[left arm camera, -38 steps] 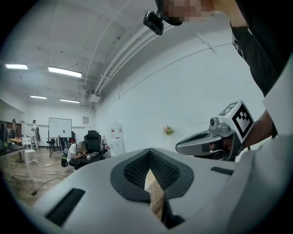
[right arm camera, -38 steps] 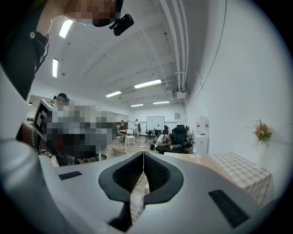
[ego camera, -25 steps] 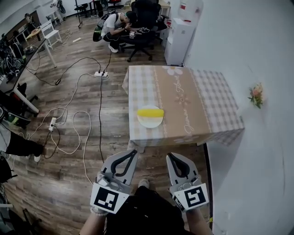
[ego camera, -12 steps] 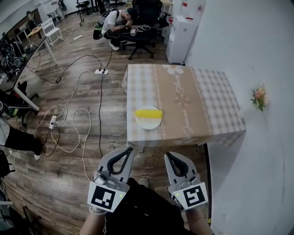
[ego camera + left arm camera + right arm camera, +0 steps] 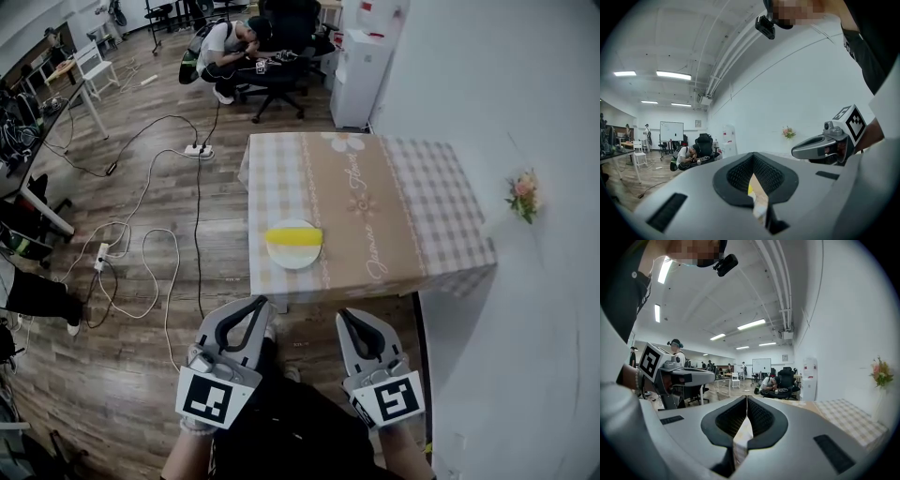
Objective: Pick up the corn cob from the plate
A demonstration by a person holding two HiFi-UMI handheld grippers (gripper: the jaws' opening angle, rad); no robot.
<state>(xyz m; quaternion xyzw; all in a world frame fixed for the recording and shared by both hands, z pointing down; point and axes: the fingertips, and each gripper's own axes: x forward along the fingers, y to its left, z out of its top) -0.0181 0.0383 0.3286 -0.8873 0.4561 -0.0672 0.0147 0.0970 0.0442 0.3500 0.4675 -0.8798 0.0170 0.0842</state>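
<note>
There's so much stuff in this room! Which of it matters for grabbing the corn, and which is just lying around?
For the job: corn cob, plate, table, left gripper, right gripper.

Just lying about: power strip, cables, office chair, water dispenser, flowers.

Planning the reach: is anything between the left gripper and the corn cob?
Nothing visible. The corn cob lies exposed on its plate by the near edge of the table, straight ahead of the left gripper.

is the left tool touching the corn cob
Apart. Head view shows the left tool short of the table, clear of the corn cob on its plate.
</note>
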